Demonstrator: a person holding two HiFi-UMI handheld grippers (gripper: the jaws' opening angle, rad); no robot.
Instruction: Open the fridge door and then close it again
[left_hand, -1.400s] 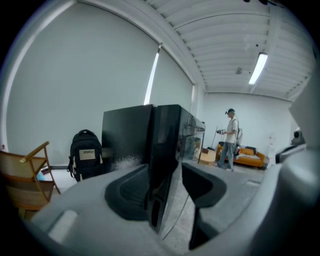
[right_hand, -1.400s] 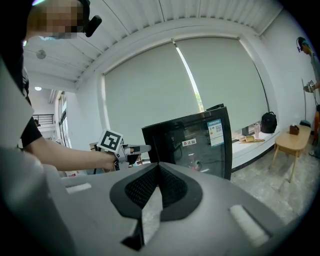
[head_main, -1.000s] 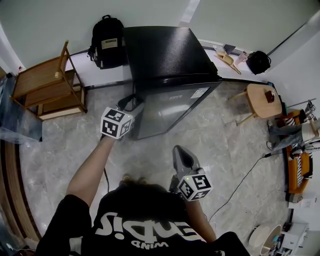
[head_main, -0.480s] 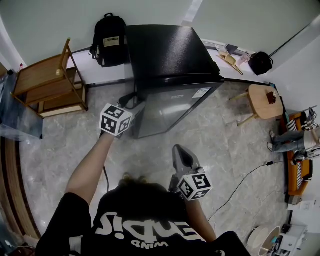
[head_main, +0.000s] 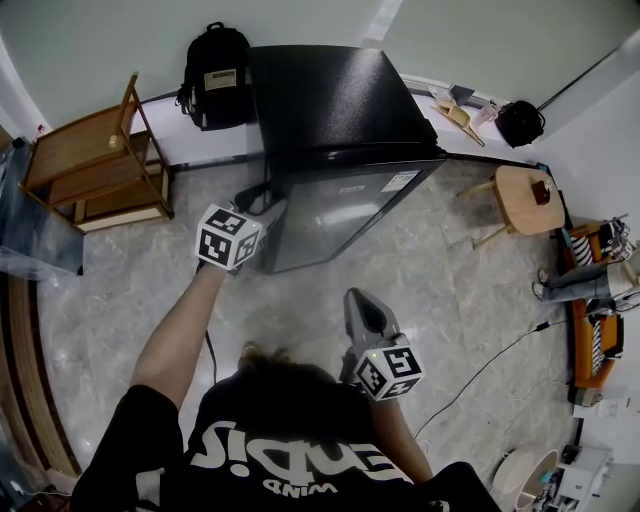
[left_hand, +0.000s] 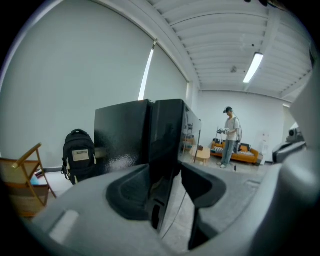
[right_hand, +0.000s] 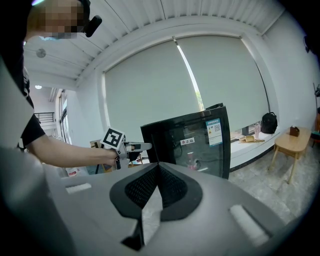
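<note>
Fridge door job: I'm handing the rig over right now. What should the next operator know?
Left tongs: open, have just been closing a little, astride the edge of the door, not yet pinching it.
Right tongs: shut, empty, held back from the fridge.
Fridge: stands against the wall, and its door looks shut.
Done: left tongs lined up on the door edge.
Left, as it looks: grip the edge, pull the door open, then push it shut.
</note>
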